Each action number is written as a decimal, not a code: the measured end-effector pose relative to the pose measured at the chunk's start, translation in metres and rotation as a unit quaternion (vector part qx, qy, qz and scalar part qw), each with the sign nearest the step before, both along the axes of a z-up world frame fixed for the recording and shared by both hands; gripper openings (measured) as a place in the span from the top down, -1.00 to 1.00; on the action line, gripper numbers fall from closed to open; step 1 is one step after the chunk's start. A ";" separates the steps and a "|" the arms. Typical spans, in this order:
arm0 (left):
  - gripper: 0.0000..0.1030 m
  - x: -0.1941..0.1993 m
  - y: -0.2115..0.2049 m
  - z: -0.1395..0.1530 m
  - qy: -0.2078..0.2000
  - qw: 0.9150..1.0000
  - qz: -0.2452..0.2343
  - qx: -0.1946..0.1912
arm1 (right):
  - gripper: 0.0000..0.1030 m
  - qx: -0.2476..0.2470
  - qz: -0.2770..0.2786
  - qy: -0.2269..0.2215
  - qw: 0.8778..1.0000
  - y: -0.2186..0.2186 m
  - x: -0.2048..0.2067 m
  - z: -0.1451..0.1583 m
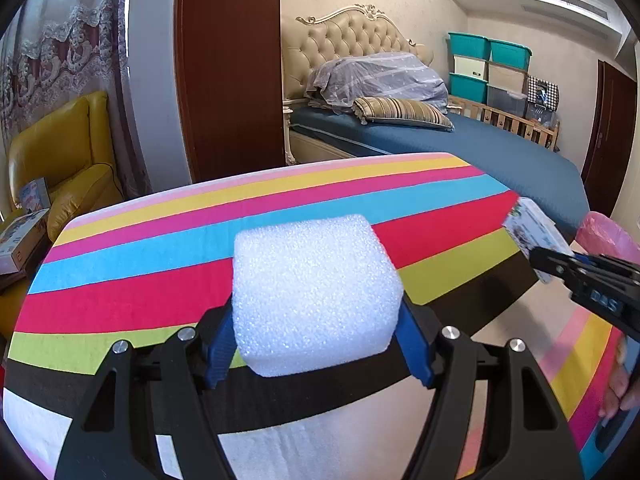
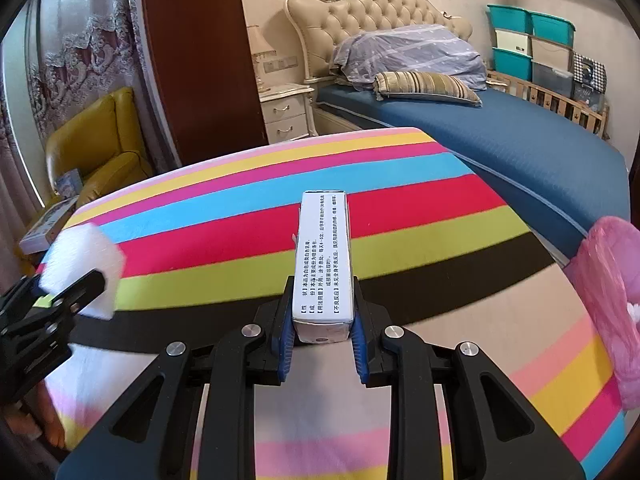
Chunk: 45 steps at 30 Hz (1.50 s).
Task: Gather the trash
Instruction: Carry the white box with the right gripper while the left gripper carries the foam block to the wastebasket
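Behind striped table [image 2: 400, 200], blue bed [image 2: 540, 148]; yellow armchair [image 2: 100, 140] left.

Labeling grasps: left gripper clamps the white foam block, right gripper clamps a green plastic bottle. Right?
Partly. The left gripper does clamp the white foam block. The right gripper clamps a narrow white printed cardboard box, not a bottle; the right wrist view shows it.

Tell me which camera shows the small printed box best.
The right wrist view: the printed box lies centred between the right gripper pads, its text panel facing the camera. The left wrist view shows the same box only at the right edge, small, slanted and blurred.
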<state>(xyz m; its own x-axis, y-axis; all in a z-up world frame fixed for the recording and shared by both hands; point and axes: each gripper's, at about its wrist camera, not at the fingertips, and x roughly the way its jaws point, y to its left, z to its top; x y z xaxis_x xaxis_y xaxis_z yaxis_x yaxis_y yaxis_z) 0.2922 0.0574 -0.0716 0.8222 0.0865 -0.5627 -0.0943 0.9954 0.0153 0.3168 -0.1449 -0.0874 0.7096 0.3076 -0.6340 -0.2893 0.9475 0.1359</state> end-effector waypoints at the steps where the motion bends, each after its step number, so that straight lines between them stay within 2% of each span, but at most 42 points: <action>1: -0.30 0.000 0.000 0.000 -0.001 1.000 0.000 0.002 | 0.52 0.002 0.004 0.001 1.000 0.000 -0.005 0.000; 6: -0.30 -0.002 -0.005 0.001 -0.005 1.000 -0.007 0.009 | 0.52 0.000 0.027 0.005 1.000 0.001 -0.031 -0.003; 9: -0.30 -0.003 -0.010 -0.001 0.006 1.000 -0.018 -0.001 | 0.52 -0.008 0.036 0.001 0.999 0.000 -0.046 -0.002; 14: -0.30 -0.009 -0.027 -0.003 0.012 0.999 -0.041 -0.002 | 0.52 -0.004 0.031 -0.003 1.000 -0.014 -0.064 0.000; 35: -0.30 -0.028 -0.116 -0.017 0.049 0.986 -0.160 0.006 | 0.52 0.025 -0.048 -0.004 0.999 -0.098 -0.093 0.006; 45: -0.30 -0.019 -0.169 -0.003 0.035 0.974 -0.224 0.015 | 0.52 0.034 -0.104 -0.029 0.994 -0.151 -0.093 0.021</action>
<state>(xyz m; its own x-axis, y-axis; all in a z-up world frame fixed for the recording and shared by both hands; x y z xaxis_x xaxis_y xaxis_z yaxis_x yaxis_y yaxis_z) 0.2731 -0.1120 -0.0751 0.7414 -0.2543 -0.6210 0.3510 0.9357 0.0359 0.2235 -0.2961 -0.0659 0.7969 0.1919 -0.5729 -0.0981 0.9767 0.1908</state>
